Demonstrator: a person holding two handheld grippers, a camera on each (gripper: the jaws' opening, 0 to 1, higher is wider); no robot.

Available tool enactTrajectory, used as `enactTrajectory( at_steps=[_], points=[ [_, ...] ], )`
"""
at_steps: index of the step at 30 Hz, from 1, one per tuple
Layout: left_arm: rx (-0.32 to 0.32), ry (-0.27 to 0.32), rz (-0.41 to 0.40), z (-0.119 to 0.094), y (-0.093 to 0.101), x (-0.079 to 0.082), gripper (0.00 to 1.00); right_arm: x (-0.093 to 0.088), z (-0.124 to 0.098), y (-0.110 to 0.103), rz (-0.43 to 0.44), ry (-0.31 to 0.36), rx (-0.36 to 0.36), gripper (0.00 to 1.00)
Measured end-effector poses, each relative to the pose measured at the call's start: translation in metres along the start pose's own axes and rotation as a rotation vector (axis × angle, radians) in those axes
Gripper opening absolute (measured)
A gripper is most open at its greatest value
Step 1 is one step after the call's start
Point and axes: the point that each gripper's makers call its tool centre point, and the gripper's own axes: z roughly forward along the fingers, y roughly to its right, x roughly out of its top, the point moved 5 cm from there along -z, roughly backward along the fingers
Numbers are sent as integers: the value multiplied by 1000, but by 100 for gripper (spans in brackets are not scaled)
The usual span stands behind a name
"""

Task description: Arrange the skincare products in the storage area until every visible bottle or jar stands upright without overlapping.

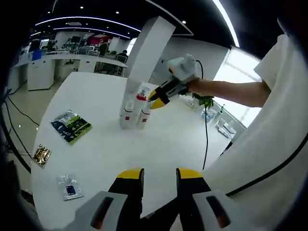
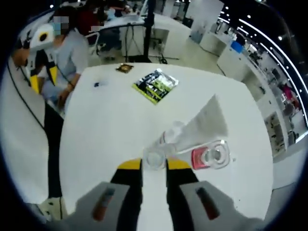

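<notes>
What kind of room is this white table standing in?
Most likely a large open-plan office or lab. Long white desks with monitors line the far side, curved light strips run across a dark ceiling, and a white pillar rises behind the white table holding the bottles.

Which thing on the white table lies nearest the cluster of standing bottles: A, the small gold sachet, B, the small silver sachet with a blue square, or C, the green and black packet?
C: in the left gripper view the green and black packet lies just beside the bottles, while the gold sachet and the silver sachet lie farther off toward the table edge.
</notes>
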Motion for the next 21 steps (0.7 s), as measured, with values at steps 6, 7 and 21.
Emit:
enactTrajectory(
  at_steps=[6, 7, 21],
  points=[
    [13, 26, -24, -7, -3, 1, 27, 0, 10, 6, 2, -9, -22, 15],
    [17, 23, -22, -7, -4, 0, 27, 0, 12, 7, -4, -13, -27, 15],
    [27, 48, -43, -14, -4, -7, 27, -9, 24, 18, 8, -51, -45, 16]
  ],
)
